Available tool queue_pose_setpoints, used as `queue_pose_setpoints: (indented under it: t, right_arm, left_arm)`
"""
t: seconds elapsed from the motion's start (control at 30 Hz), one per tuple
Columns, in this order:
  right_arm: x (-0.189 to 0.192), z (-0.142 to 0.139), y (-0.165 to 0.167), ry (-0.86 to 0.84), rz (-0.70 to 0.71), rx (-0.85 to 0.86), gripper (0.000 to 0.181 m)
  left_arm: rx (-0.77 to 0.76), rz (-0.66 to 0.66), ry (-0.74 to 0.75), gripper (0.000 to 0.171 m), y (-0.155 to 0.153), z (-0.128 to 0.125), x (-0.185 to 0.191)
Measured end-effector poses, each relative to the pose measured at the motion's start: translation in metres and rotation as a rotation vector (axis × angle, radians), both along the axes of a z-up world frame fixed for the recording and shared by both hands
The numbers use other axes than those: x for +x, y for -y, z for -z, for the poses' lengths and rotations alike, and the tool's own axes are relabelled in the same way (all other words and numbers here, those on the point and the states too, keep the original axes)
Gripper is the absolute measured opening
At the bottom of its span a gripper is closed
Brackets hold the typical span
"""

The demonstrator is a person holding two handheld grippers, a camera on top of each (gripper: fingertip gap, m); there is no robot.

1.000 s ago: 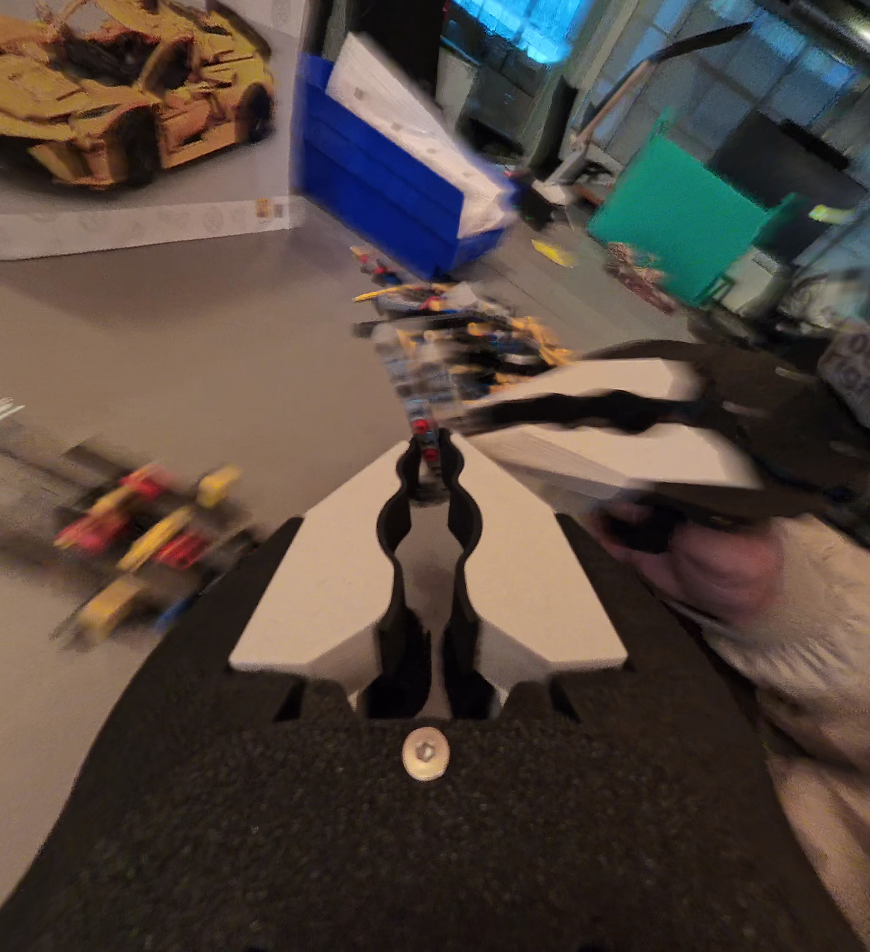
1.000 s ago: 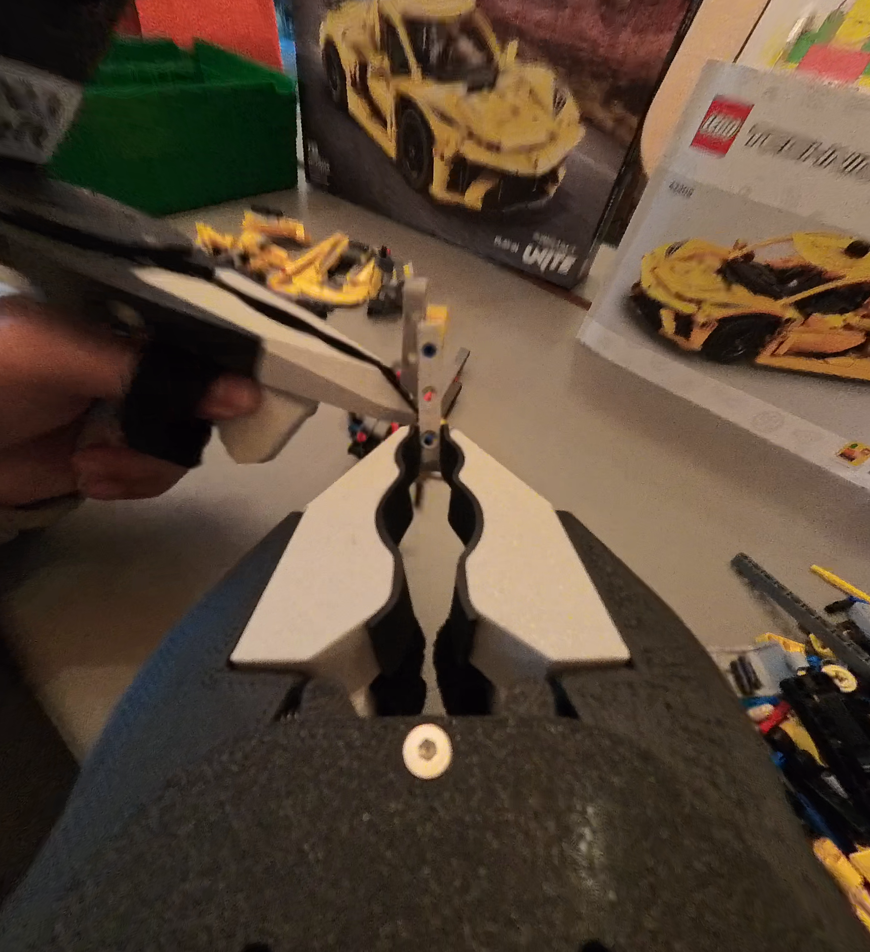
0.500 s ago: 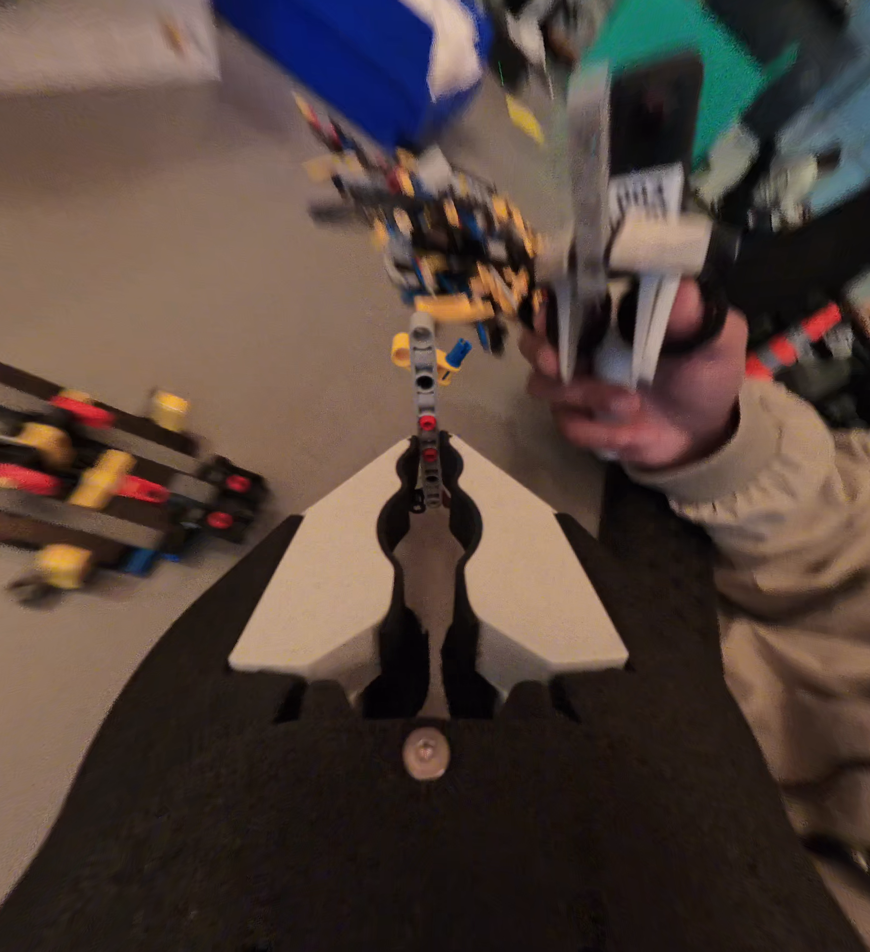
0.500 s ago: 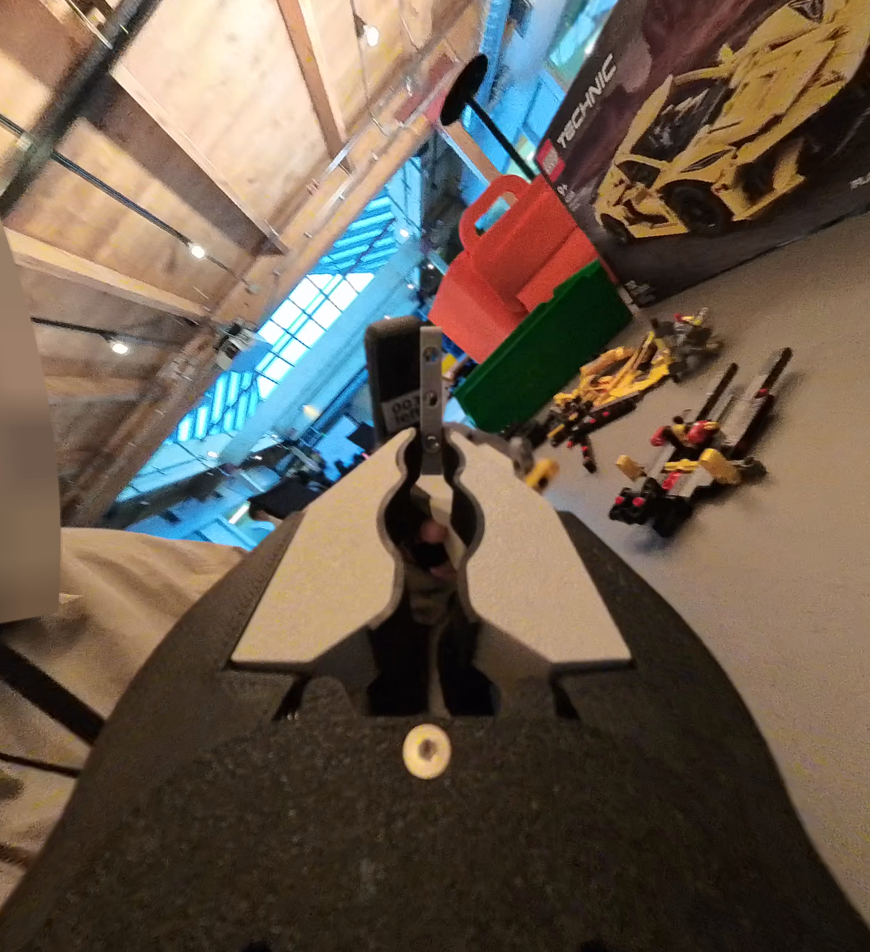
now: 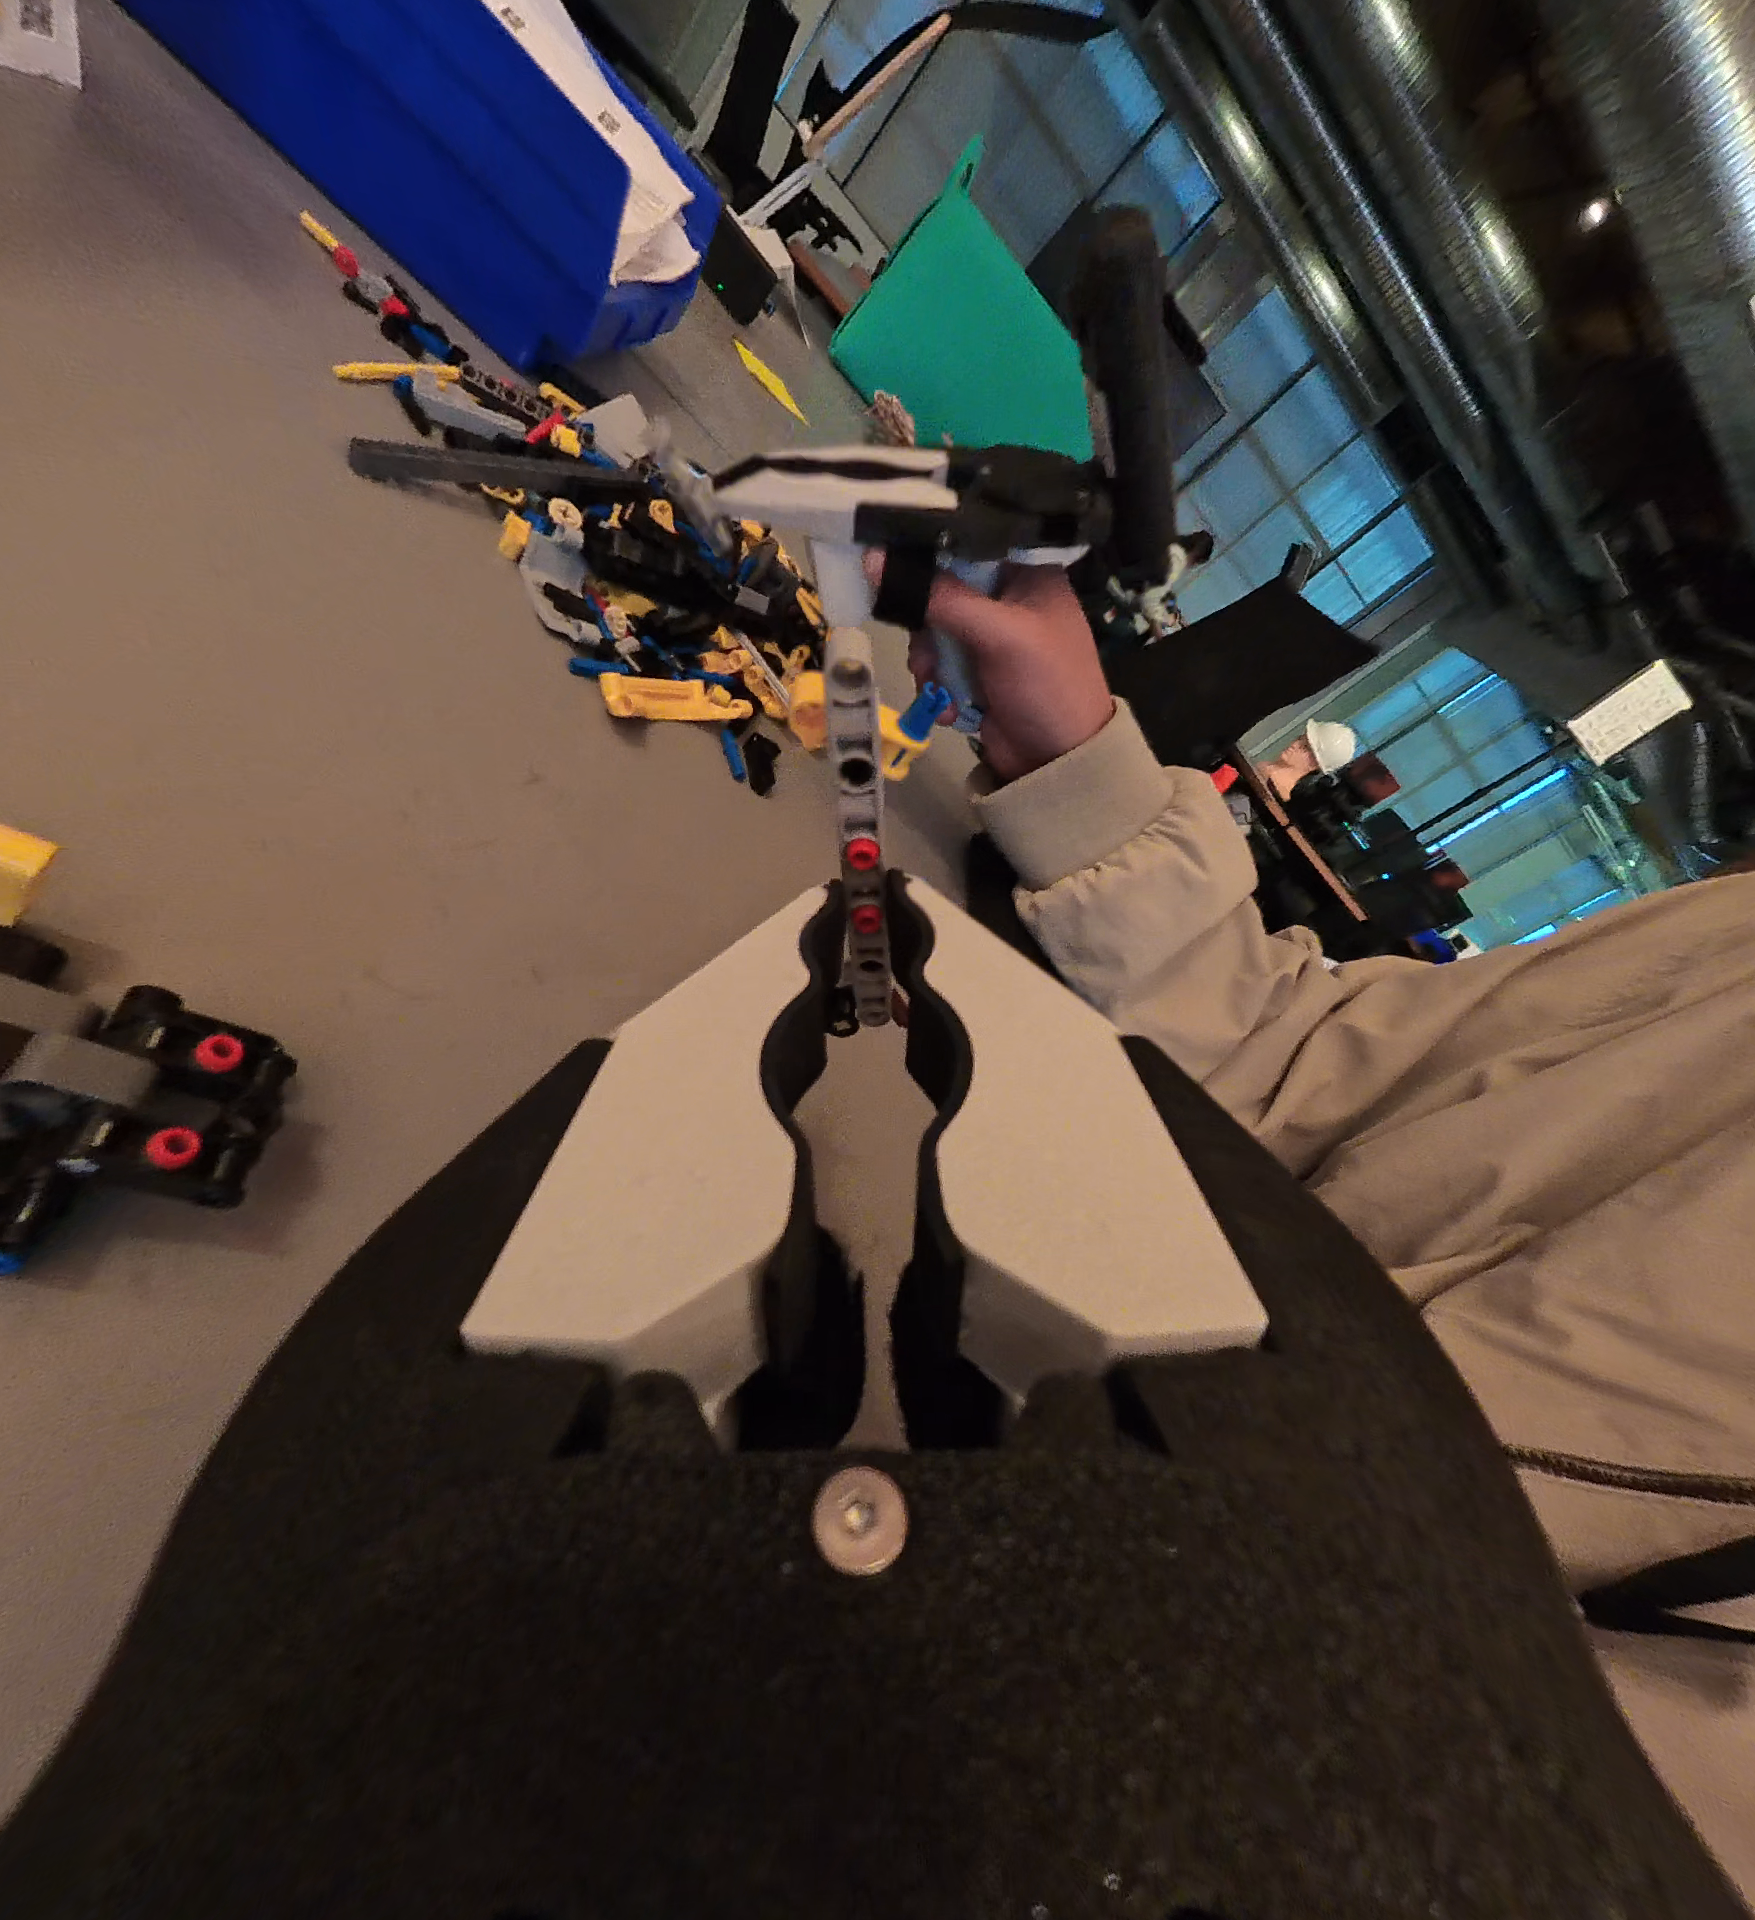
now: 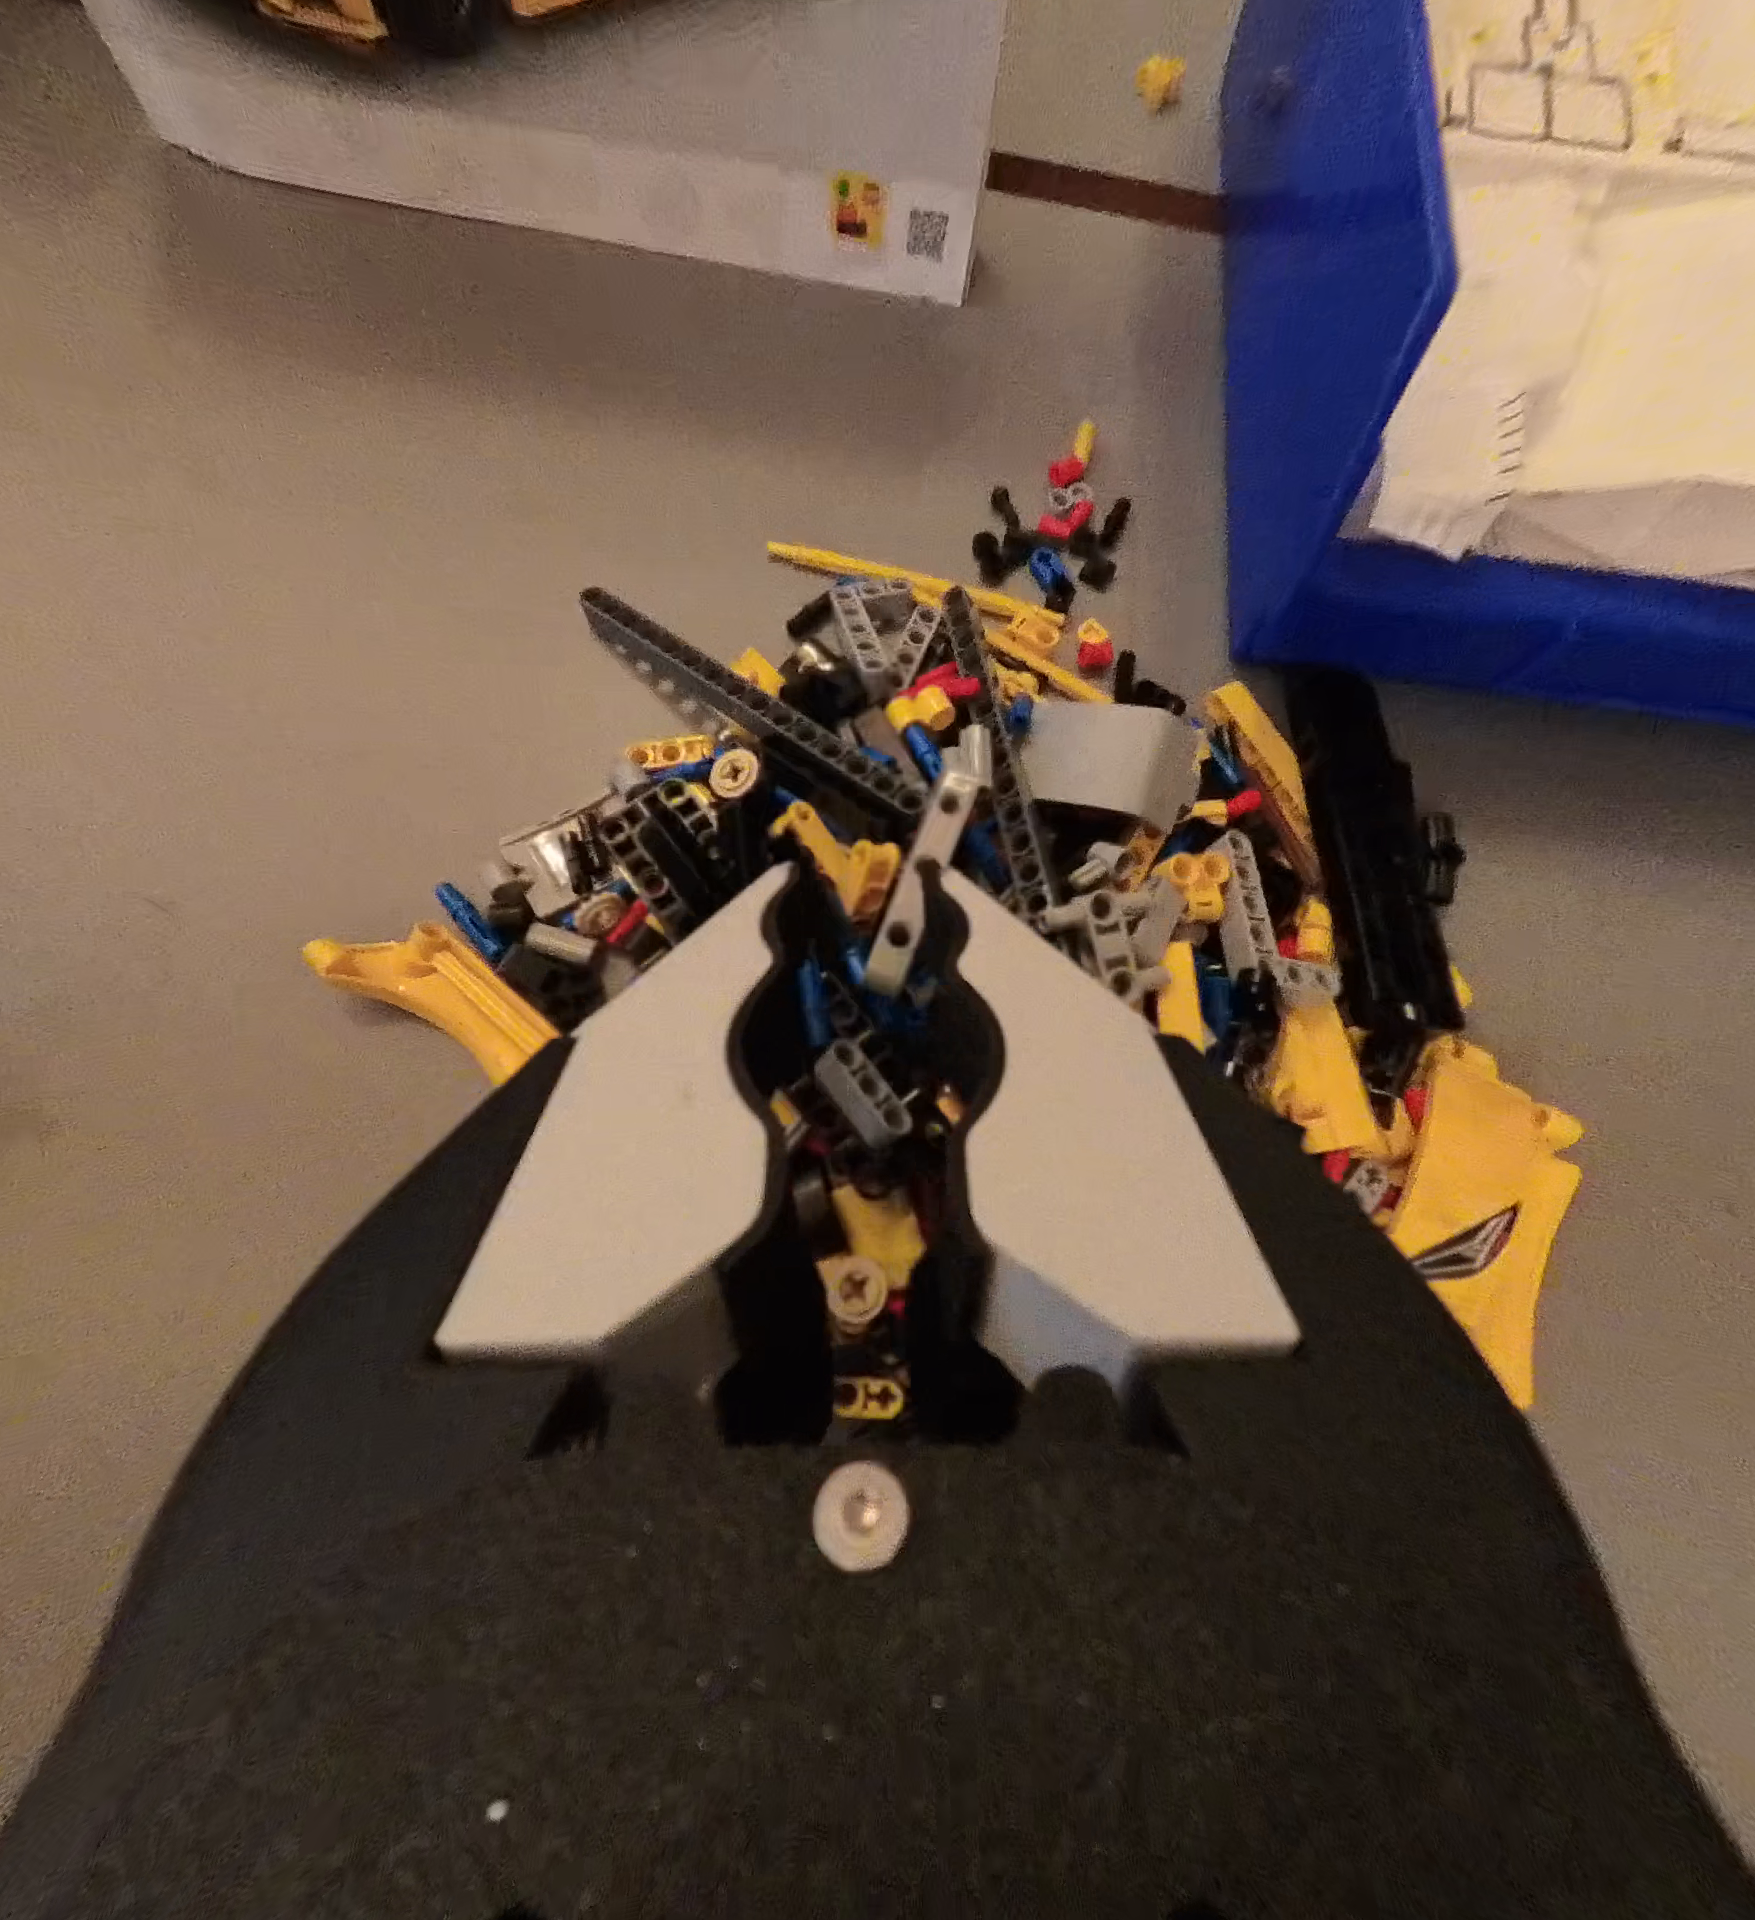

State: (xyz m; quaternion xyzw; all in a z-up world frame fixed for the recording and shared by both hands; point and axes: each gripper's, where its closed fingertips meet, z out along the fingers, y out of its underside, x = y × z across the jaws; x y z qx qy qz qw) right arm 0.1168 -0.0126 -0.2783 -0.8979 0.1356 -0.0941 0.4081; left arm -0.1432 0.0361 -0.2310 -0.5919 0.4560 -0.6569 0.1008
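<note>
Left gripper (image 5: 865,940) pinches the lower end of a slim light-grey plastic building beam (image 5: 857,821) with red pins and round holes; a yellow connector and blue pin sit at its upper part, and the beam stands clear of the grey table (image 5: 229,644). Right gripper (image 6: 878,914) clamps a short light-grey holed beam (image 6: 920,883), tilted, directly over a mixed heap of yellow, black, grey and blue plastic pieces (image 6: 1112,862). Blue bin (image 6: 1330,343) holding white paper sits just beyond the heap. Partly built black frame with red pins (image 5: 125,1101) lies well left.
</note>
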Motion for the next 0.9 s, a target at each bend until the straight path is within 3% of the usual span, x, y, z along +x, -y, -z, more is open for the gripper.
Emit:
queue_pose_setpoints:
  t: [0.1, 0.23, 0.3, 0.43, 0.53, 0.7, 0.8, 0.9]
  right_arm:
    - [-0.027, -0.016, -0.017, -0.030, -0.111, 0.129, 0.030]
    - [-0.165, -0.072, -0.049, -0.194, -0.656, 0.463, 0.031]
    - [-0.219, -0.082, -0.051, -0.294, -0.814, 0.538, 0.031]
    - [-0.255, -0.073, -0.064, -0.316, -0.837, 0.558, 0.027]
    - [-0.262, -0.065, -0.066, -0.222, -0.851, 0.516, 0.023]
    - [-0.260, -0.068, -0.067, -0.172, -0.834, 0.548, 0.003]
    - [-0.262, -0.067, -0.066, -0.174, -0.840, 0.548, 0.009]
    - [-0.262, -0.060, -0.067, -0.174, -0.835, 0.508, 0.003]
  left_arm:
    - [0.074, -0.031, -0.008, 0.007, -0.004, 0.004, 0.001]
    - [0.139, -0.036, -0.028, 0.007, -0.004, 0.009, 0.001]
    - [0.136, -0.037, -0.040, 0.007, -0.005, 0.011, 0.001]
    - [0.147, -0.041, -0.059, 0.007, -0.005, 0.015, 0.001]
    - [0.149, -0.034, -0.053, 0.007, -0.002, 0.013, 0.001]
    - [0.149, -0.018, -0.046, 0.007, 0.003, 0.011, 0.001]
    - [0.213, -0.028, -0.070, 0.007, 0.003, 0.016, 0.001]
    - [0.214, -0.021, -0.077, 0.007, 0.004, 0.018, 0.002]
